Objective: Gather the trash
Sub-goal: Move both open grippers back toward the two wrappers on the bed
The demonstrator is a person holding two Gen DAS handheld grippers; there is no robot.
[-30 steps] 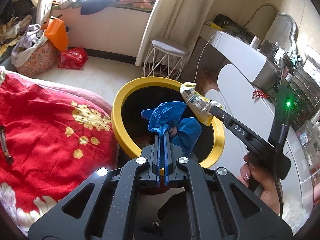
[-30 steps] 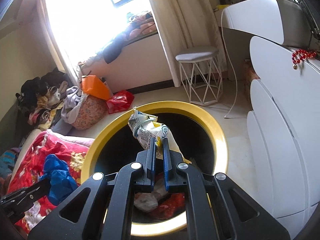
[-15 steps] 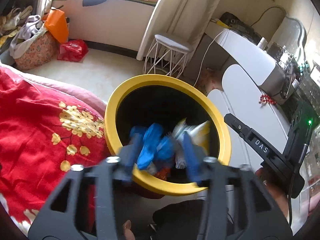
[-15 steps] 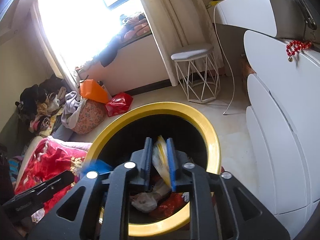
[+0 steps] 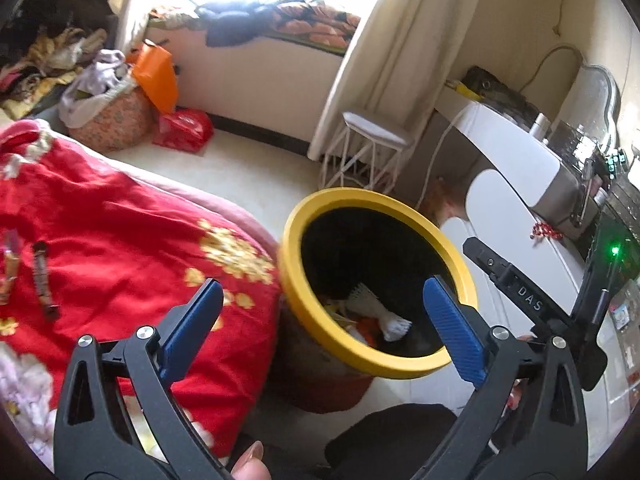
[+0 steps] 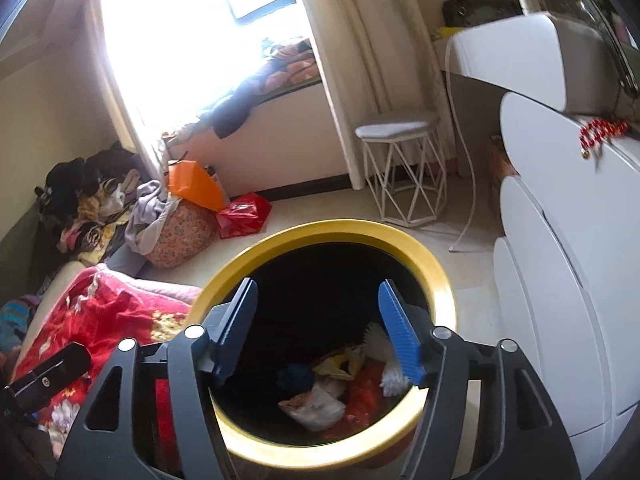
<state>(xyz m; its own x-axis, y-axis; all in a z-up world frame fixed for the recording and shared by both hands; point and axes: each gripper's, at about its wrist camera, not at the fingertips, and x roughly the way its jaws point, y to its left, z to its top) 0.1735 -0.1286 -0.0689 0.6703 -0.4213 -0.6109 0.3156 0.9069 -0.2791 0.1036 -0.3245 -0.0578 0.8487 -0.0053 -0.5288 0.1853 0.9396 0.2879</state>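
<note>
While both sets of fingers are standing wide apart and empty, we are holding the right gripper (image 6: 318, 328) over the yellow-rimmed bin (image 6: 436, 276), where the trash (image 6: 320, 400) is lying at the bottom. We are angling the left gripper (image 5: 320, 328) toward the red bedspread (image 5: 120, 240); two wrappers (image 5: 42, 280) are waiting there, so approaching low and squarely should help.

Bright daylight pours through a window (image 6: 188, 20) with cream curtains (image 6: 360, 60). Below it, a clothes-strewn sill (image 5: 280, 24). A white wire stool (image 6: 402, 168) stands on the pale floor (image 5: 248, 172) beside white cabinets (image 6: 568, 240). A red bedspread (image 5: 100, 232) covers the bed.
</note>
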